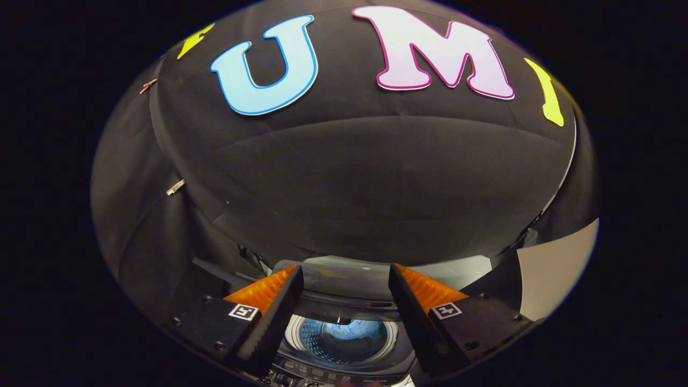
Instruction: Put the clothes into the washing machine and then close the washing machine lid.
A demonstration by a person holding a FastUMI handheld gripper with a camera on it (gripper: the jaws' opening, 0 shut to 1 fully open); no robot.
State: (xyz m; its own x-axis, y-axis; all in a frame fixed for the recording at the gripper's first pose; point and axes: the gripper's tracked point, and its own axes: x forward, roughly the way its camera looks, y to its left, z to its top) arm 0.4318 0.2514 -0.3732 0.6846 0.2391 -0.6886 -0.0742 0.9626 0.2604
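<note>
1. While we look along the gripper (344,279), we find its two fingers spread wide apart, with nothing pinched between them and neither one touching anything.
2. We see each finger (269,317) as a black ribbed pad backed by an orange wedge, and each black base carries a small square black-and-white marker (243,312).
3. We take the washing machine (344,352) as our landmark: it sits below the fingers, and its round mouth shows in the gap between them.
4. We see the clothes (349,329) already inside the washing machine, a pale blue bundle lying in the perforated drum (317,338), well beneath the fingertips.
5. We make out the lid (344,282) raised at the far side of the washing machine's opening, a dark glossy panel standing just beyond the fingertips; the machine is therefore not yet closed.
6. We note a strip of controls (317,371) on the near edge of the washing machine, closest to us, too small and dark to make out further.
7. We see the booth's wall (344,177), black cloth, rising behind the washing machine and past the lid.
8. We spot a pale panel (559,269) off to the right of the washing machine, beyond the right finger.
</note>
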